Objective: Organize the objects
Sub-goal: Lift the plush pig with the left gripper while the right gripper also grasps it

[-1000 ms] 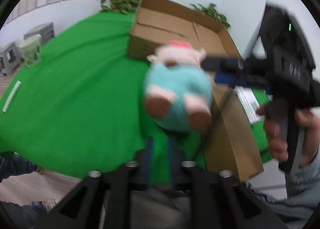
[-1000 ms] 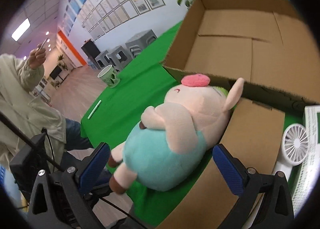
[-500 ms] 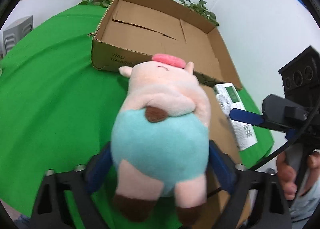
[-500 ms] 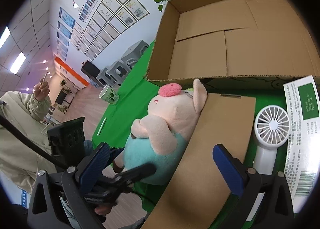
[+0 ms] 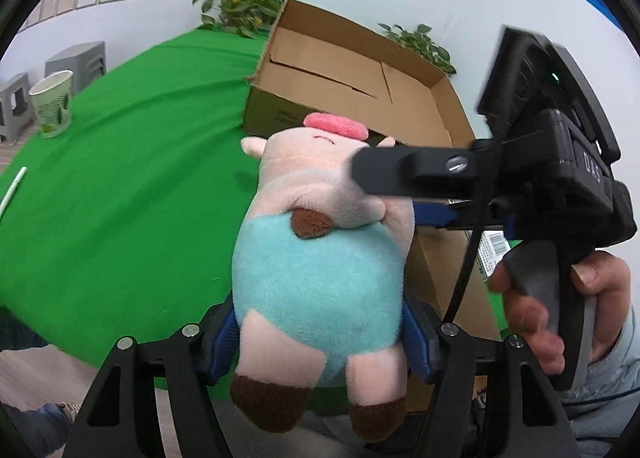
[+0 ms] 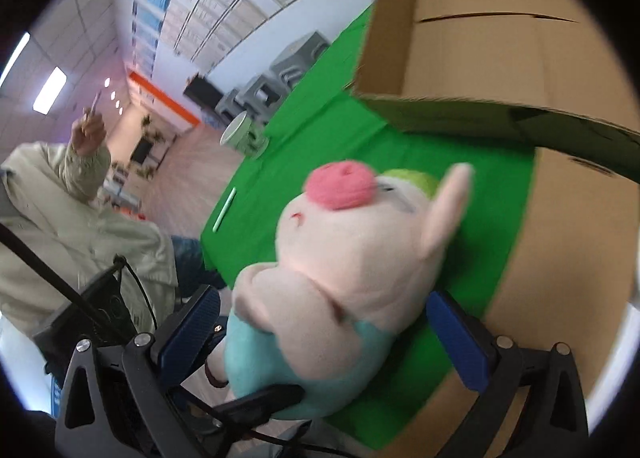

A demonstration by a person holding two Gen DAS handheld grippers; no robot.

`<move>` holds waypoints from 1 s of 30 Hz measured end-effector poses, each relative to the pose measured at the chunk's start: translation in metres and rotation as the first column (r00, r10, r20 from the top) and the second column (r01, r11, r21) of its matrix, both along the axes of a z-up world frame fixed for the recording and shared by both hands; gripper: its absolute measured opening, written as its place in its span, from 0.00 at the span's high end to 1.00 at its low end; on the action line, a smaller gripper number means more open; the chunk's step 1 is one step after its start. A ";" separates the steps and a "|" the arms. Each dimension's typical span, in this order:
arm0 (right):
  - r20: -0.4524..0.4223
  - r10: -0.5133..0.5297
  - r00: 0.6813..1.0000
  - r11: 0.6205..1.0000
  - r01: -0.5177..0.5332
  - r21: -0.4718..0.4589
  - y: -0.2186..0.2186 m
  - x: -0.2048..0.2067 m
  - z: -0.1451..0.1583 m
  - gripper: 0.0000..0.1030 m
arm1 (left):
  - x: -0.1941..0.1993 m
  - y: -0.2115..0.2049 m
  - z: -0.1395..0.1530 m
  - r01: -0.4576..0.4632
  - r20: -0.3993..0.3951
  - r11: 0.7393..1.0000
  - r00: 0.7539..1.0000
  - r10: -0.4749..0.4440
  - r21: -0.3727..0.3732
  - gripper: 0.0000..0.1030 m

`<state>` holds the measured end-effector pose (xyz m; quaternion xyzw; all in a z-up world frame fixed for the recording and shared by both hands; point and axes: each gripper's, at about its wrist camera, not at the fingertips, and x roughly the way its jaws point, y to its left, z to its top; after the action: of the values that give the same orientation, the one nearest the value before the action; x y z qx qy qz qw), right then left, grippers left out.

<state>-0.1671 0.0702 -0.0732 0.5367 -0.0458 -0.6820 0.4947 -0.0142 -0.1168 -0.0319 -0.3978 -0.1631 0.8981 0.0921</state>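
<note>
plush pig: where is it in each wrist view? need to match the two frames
Left wrist: plush pig fills the lower centre, feet toward the camera, its teal body between the left tool's blue pads.
Right wrist: plush pig sits lower centre, pink snout pointing up, between the right tool's open pads.
Shared landmark: the open cardboard box behind the pig on the green cloth.

Left gripper (image 5: 320, 332): black frame w/ silver screws, blue ribbed pads. Right gripper (image 6: 332, 342): same build, black cable at 7 o'clock. Pale grey-blue sleeve (image 5: 612, 370).
</note>
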 end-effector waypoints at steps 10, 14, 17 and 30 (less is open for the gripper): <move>-0.059 -0.017 0.998 0.999 0.019 0.038 -0.011 0.017 -0.002 0.05 | 0.003 0.007 0.023 -0.022 -0.115 0.998 0.993 0.015 -0.060 0.43; -0.066 -0.038 0.997 0.999 0.035 -0.034 0.001 0.017 0.009 0.14 | 0.005 0.017 0.042 -0.010 -0.189 0.995 0.982 -0.009 -0.102 0.43; -0.157 -0.063 0.986 0.996 0.051 -0.075 0.009 0.019 0.033 0.20 | 0.002 0.026 0.060 -0.004 -0.264 0.990 0.964 -0.034 -0.140 0.43; -0.573 -0.220 0.789 0.965 0.092 -0.244 0.042 -0.036 0.160 0.28 | -0.092 0.070 0.164 0.066 -0.548 0.970 0.816 -0.187 -0.232 0.42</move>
<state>-0.2027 0.1127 0.0867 0.2364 -0.0021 -0.8461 0.4777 -0.1065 -0.0471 0.1323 -0.1310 -0.0093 0.9791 0.1550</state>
